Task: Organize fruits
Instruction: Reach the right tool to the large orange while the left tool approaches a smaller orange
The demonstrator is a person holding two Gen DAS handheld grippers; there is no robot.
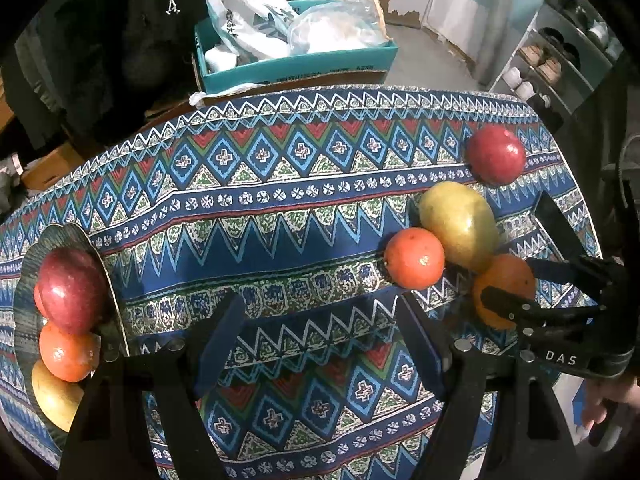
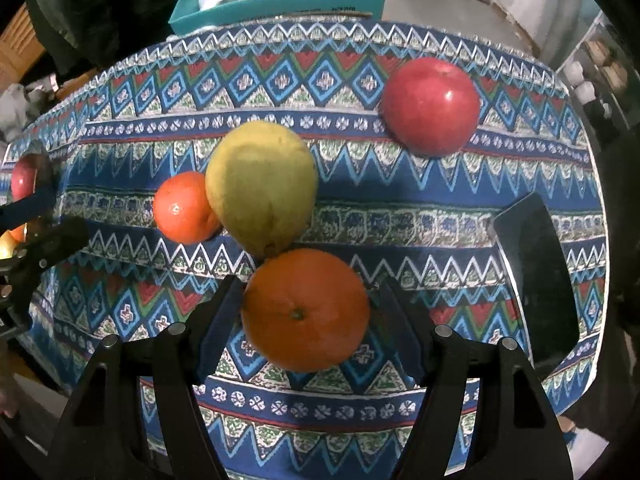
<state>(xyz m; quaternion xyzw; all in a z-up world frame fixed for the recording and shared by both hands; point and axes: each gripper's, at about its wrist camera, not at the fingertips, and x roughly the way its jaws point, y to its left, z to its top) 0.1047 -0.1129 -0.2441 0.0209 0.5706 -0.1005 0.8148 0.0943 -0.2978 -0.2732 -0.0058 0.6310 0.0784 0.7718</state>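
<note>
A large orange (image 2: 306, 310) lies on the patterned tablecloth between the fingers of my right gripper (image 2: 310, 312), which is open around it; the left finger is close to it, the right one apart. Behind it lie a yellow-green pear (image 2: 262, 184), a small orange (image 2: 184, 208) and a red apple (image 2: 432, 106). In the left wrist view the same group shows at the right: large orange (image 1: 506, 284), pear (image 1: 460, 224), small orange (image 1: 414, 258), apple (image 1: 496, 154). My left gripper (image 1: 320, 312) is open and empty over the cloth. A dark plate (image 1: 68, 236) at the left holds a red apple (image 1: 72, 288), an orange (image 1: 66, 354) and a yellow fruit (image 1: 54, 398).
A black phone-like slab (image 2: 538, 276) lies at the right edge of the table. A teal box (image 1: 296, 62) with plastic bags stands behind the table. A shoe rack (image 1: 560, 52) stands at the far right. The table's far edge (image 1: 320, 94) curves across the view.
</note>
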